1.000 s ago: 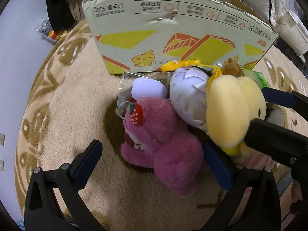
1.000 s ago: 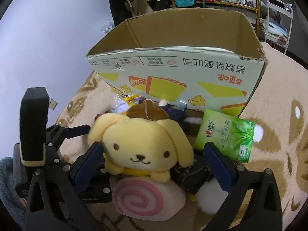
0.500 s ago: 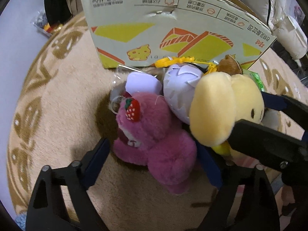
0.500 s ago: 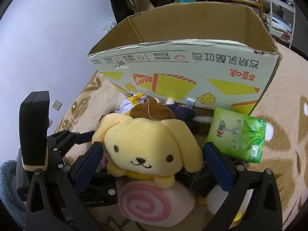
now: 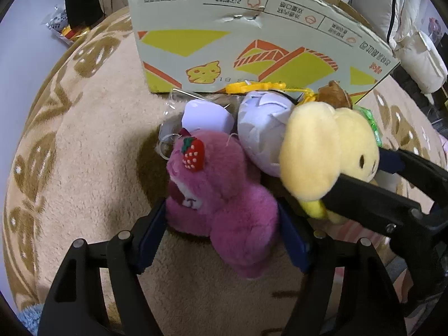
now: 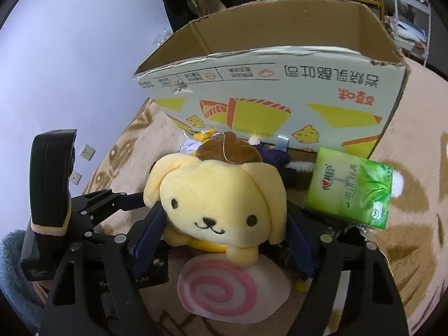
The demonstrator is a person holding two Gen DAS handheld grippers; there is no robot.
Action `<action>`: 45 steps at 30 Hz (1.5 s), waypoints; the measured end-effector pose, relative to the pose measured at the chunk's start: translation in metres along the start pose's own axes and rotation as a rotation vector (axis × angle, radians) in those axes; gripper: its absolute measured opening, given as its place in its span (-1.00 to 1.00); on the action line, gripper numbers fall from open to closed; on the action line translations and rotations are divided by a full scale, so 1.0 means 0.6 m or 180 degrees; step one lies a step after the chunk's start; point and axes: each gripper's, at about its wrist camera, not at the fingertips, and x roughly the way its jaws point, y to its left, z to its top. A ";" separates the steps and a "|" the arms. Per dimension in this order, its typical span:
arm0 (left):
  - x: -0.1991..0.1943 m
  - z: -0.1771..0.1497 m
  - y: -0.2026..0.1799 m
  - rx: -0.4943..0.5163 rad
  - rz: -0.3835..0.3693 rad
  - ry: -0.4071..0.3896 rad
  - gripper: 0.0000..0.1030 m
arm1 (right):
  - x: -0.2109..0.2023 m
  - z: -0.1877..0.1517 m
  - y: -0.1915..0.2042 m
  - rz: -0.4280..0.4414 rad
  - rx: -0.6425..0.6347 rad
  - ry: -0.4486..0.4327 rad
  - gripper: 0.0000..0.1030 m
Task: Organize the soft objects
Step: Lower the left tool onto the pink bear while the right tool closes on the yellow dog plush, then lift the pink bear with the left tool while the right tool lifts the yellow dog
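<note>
A pink plush bear (image 5: pixel 221 196) with a strawberry on its head lies on the beige carpet. My left gripper (image 5: pixel 224 232) is shut on the bear's body. A yellow plush dog (image 6: pixel 224 201) with a brown cap sits on a pink-swirl cushion (image 6: pixel 224 291); it also shows in the left wrist view (image 5: pixel 327 156). My right gripper (image 6: pixel 224 240) is shut on the dog's lower head. A lilac plush (image 5: pixel 260 126) lies between bear and dog. The open cardboard box (image 6: pixel 280 95) stands just behind the pile.
A green tissue pack (image 6: pixel 352 187) lies right of the dog by the box. A dark plush (image 6: pixel 277 156) lies behind the dog. A yellow clip (image 5: pixel 252 86) rests against the box front (image 5: pixel 224 44). Shelves and clutter stand beyond the box.
Both grippers have moved forward and closed: the left onto the pink bear, the right onto the yellow dog. The box looks nearer in both views.
</note>
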 end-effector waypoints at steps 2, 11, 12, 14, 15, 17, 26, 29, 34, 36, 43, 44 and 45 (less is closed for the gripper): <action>-0.002 0.001 -0.001 -0.0005 0.0011 0.0002 0.45 | -0.006 -0.001 0.002 -0.0042 -0.0039 -0.0031 0.62; -0.021 -0.003 0.017 -0.0152 0.0073 -0.0056 0.44 | -0.029 -0.003 -0.010 -0.0174 0.0034 -0.0140 0.60; -0.023 -0.003 0.018 -0.0158 0.0110 -0.0079 0.44 | -0.033 -0.004 -0.011 -0.0191 0.0043 -0.0163 0.60; -0.030 -0.006 0.020 -0.0169 0.0143 -0.0127 0.44 | -0.042 -0.005 -0.011 -0.0248 0.0041 -0.0226 0.60; -0.036 -0.007 0.022 -0.0177 0.0162 -0.0164 0.44 | -0.046 -0.005 -0.010 -0.0279 0.0033 -0.0258 0.60; -0.046 -0.010 0.021 -0.0184 0.0189 -0.0225 0.44 | -0.056 -0.006 -0.006 -0.0372 0.0004 -0.0344 0.60; -0.137 -0.027 0.006 -0.0097 0.0588 -0.0939 0.43 | -0.145 -0.016 0.016 -0.0728 -0.0058 -0.1007 0.59; -0.162 -0.036 0.002 -0.0088 0.0634 -0.1153 0.43 | -0.174 -0.023 0.026 -0.0789 -0.0088 -0.1227 0.59; -0.207 -0.043 -0.001 -0.0080 0.0619 -0.1551 0.43 | -0.208 -0.031 0.052 -0.0919 -0.0219 -0.1599 0.59; -0.223 -0.045 -0.003 -0.0087 0.0639 -0.1714 0.43 | -0.217 -0.033 0.061 -0.1005 -0.0285 -0.1720 0.59; -0.273 -0.055 -0.008 -0.0118 0.0838 -0.2241 0.43 | -0.239 -0.034 0.083 -0.1378 -0.0373 -0.2048 0.59; -0.279 -0.055 -0.009 -0.0118 0.0868 -0.2294 0.43 | -0.239 -0.033 0.083 -0.1403 -0.0374 -0.2074 0.59; -0.284 -0.053 -0.010 -0.0110 0.0902 -0.2348 0.43 | -0.241 -0.033 0.084 -0.1413 -0.0374 -0.2099 0.59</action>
